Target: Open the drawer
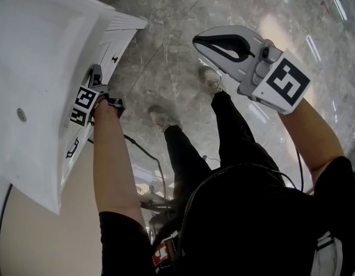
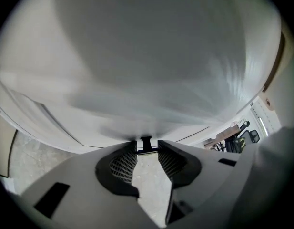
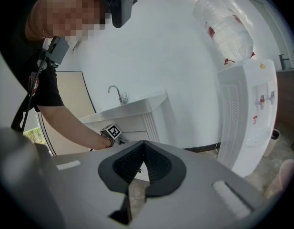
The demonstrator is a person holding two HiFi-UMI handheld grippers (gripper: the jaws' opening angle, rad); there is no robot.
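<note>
Marble floor (image 1: pixel 165 16) in head view, white sink cabinet (image 1: pixel 45 45) at left; our left gripper (image 1: pixel 95 73) against cabinet front, right gripper (image 1: pixel 200 41) held high over floor, well apart from cabinet

Left gripper view: drawer (image 2: pixel 147 70) front fills frame, closed as far as we judge; small dark handle (image 2: pixel 146 142) between spread jaws, pads not yet pinching it

Right gripper view: jaws pressed together on nothing; tap (image 3: pixel 119 93) and water dispenser (image 3: pixel 247 123) behind

Step in hand: catching handle. Next we need squeeze on handle, then straight pull outward

Head view: overhead; left gripper view: close up; right gripper view: farther; all share white sink cabinet (image 1: pixel 45 50).
</note>
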